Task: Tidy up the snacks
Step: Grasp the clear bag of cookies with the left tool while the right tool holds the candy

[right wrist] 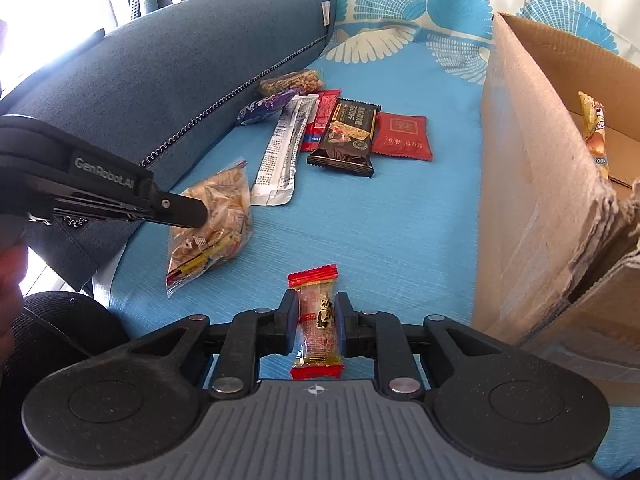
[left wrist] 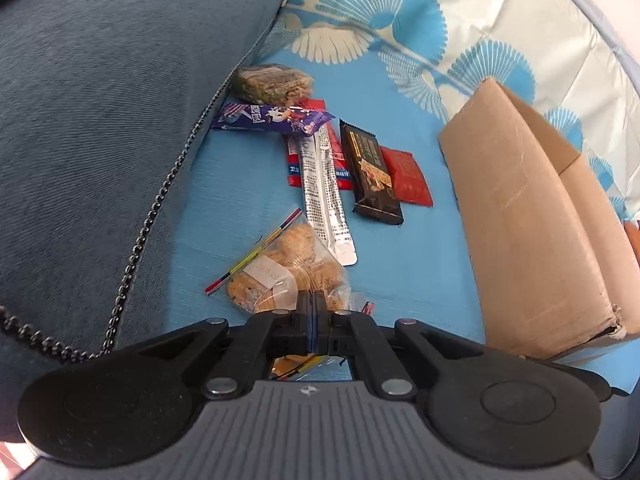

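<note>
on the blue cloth, left tongs clamped on cookie bag (right tongs on red candy)

Surface: blue cloth, fan pattern along far edge.
Left edge: grey-blue cushion.
Right edge: cardboard box, open-topped.
Far left: nut bar, purple packet just nearer.
Centre: silver sachet, red strip, dark bar, red sachet, overlapping.
Near left: biscuit bag.
</note>
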`<state>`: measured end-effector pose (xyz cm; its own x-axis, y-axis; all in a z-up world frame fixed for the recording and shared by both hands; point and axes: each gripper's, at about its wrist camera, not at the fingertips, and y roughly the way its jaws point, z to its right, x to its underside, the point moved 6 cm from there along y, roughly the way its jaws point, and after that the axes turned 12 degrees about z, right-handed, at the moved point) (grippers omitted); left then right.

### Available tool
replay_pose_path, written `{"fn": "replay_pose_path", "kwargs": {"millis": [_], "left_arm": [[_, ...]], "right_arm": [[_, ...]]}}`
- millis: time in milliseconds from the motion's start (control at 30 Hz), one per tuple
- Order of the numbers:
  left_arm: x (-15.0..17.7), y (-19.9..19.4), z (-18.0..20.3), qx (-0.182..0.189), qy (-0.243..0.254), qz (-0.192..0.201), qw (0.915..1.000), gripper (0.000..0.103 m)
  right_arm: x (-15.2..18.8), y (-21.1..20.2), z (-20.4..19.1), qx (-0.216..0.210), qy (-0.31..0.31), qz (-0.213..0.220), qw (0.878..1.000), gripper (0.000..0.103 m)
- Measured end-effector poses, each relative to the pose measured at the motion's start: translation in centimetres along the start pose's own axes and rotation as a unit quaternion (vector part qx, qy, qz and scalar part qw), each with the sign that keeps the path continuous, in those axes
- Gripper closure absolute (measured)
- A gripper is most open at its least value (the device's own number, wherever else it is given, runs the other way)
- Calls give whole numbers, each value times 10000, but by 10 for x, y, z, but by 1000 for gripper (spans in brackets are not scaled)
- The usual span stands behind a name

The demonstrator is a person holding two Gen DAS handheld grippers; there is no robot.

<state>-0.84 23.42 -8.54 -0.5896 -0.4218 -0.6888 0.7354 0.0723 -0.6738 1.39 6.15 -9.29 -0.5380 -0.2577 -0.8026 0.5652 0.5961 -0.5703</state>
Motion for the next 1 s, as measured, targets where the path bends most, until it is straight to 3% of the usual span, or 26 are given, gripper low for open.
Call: {"fn": "replay_pose_path", "kwargs": {"millis": [233,367,433,533,733,900,967,1000], "left_arm": [[-1,17,12,365,256,-284,9986,102],[11,14,30,930,559,-512,9928,101],[8,1,32,698,739,33,9948,101],[0,-18,30,739,581,673,9933,98],[-15,-15,11,313,38,1031,9942,98],[-29,2,10,190,-210,985,9947,98],[-18,22,10,-20,-82,312,9995,98],[-18,26,15,74,66,198,9998,98]], "right_arm": [[2,1,-2,-2,-44,-27,10000,81],[2,2,-1,8,-27,-32,10000,81],[2,1,0,9,-26,-34,10000,81],[2,1,1,8,-17,-36,10000,81],[2,3,0,23,-35,-32,10000,80],[2,2,0,12,-13,-36,10000,80],[2,2,0,14,-16,-37,10000,80],[2,3,0,18,-28,-39,10000,80]]}}
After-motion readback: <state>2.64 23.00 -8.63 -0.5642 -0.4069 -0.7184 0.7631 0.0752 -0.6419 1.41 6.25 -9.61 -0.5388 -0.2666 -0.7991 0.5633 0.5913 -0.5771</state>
